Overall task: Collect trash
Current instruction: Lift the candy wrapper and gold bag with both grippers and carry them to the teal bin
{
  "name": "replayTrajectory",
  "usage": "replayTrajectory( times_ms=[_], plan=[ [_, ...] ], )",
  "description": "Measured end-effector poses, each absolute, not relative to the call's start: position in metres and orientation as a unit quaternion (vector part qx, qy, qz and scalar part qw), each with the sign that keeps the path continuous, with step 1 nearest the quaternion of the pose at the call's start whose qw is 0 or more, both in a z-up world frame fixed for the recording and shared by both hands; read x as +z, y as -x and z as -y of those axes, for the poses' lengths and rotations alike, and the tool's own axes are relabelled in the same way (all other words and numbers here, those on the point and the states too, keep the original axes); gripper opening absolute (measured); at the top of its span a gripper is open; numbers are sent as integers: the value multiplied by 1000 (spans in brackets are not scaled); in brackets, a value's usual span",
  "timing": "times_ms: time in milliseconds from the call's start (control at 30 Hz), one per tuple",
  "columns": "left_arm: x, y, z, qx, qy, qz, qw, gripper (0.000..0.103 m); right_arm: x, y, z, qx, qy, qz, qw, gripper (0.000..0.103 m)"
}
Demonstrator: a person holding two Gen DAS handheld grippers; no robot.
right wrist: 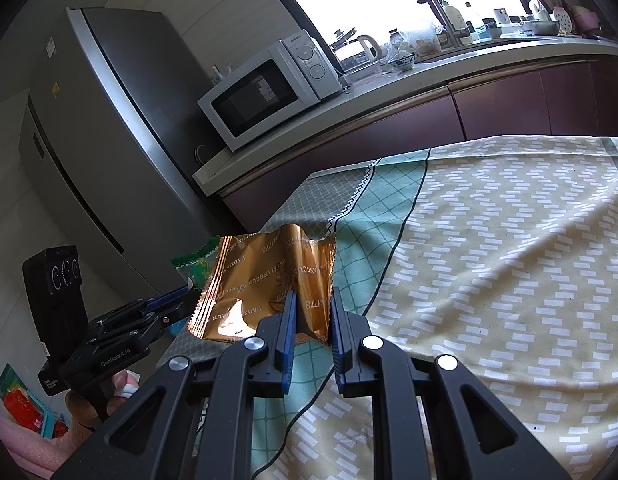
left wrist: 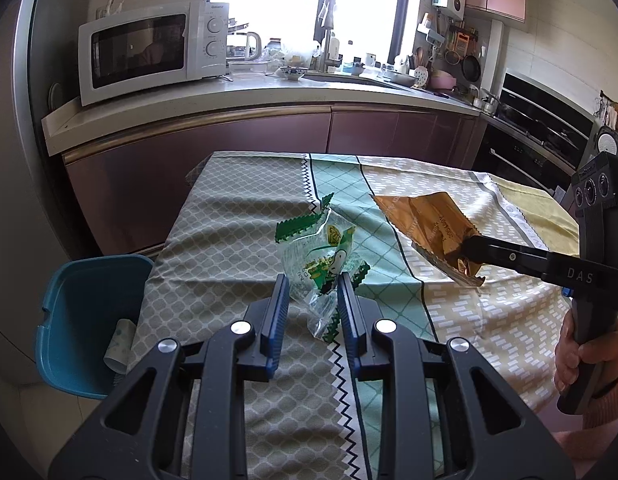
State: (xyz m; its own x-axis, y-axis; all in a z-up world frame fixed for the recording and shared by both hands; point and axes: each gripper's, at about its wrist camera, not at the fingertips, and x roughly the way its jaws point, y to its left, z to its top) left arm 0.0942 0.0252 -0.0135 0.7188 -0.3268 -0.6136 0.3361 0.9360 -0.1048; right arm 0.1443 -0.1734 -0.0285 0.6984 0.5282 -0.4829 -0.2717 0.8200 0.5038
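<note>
My left claw (left wrist: 313,286) clamps the green wrapper (left wrist: 323,258) and my right claw (right wrist: 312,300) clamps the gold wrapper (right wrist: 261,276), both above the bench (left wrist: 229,216), beside the blue bin (left wrist: 77,320).

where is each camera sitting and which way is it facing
Left wrist: on the left gripper, looking across the table to the microwave; it holds a green wrapper; the right gripper and hand show at right.
Right wrist: on the right gripper, facing the fridge; it holds a gold wrapper; the left gripper shows at left.
Shared: both wrappers, both grippers, table, microwave.
</note>
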Motion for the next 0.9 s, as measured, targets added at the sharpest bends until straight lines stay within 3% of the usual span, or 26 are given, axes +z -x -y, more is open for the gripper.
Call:
replayTrajectory(
  times_ms=[900],
  plan=[
    [-8, -89, -72, -133, 12, -321, 938, 25, -23, -155, 133, 254, -186, -323, 892, 14]
  ],
)
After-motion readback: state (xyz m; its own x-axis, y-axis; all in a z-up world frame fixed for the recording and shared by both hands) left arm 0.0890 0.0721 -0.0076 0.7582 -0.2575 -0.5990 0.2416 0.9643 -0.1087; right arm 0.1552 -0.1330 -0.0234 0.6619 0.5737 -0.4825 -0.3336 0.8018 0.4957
